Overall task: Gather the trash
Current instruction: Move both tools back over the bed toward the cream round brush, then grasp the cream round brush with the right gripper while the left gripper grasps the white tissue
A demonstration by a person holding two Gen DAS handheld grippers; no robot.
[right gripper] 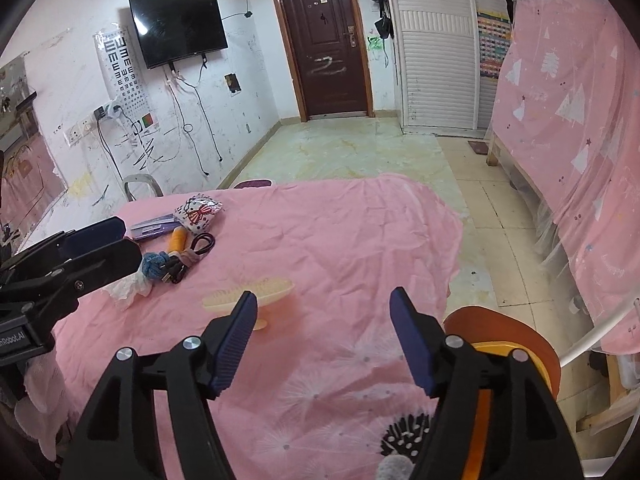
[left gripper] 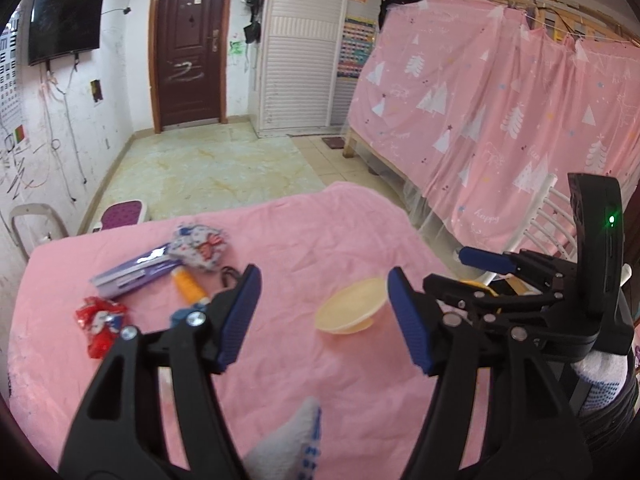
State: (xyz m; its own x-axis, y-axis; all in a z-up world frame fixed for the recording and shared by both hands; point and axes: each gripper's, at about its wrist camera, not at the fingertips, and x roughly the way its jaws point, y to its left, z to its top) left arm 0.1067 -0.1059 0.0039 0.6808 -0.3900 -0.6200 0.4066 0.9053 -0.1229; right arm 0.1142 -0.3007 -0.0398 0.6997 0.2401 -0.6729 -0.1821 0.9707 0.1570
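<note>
Both grippers stand open with nothing between their pads: the left gripper [left gripper: 324,316] hangs over the pink tablecloth [left gripper: 304,232], and the right gripper [right gripper: 324,334] hangs over the same cloth nearer the orange bin [right gripper: 520,340] at the table's near right edge.

Taking the cream-coloured plastic lid [left gripper: 352,306] at the middle of the cloth as the landmark, the trash not yet collected lies to its left. A crumpled red wrapper [left gripper: 100,322] is farthest left, and a crumpled white tissue [right gripper: 130,290] lies left of the lid by the left gripper's fingers.

A purple box [left gripper: 132,274], an orange tube [left gripper: 190,286], a printed pouch [left gripper: 200,248], a blue knitted ball [right gripper: 154,266] and a black cable [right gripper: 192,252] are clustered beyond and left of the lid. I judge these to be belongings rather than trash.

How much is already in the bin I cannot tell. At least the wrapper and tissue remain.
</note>
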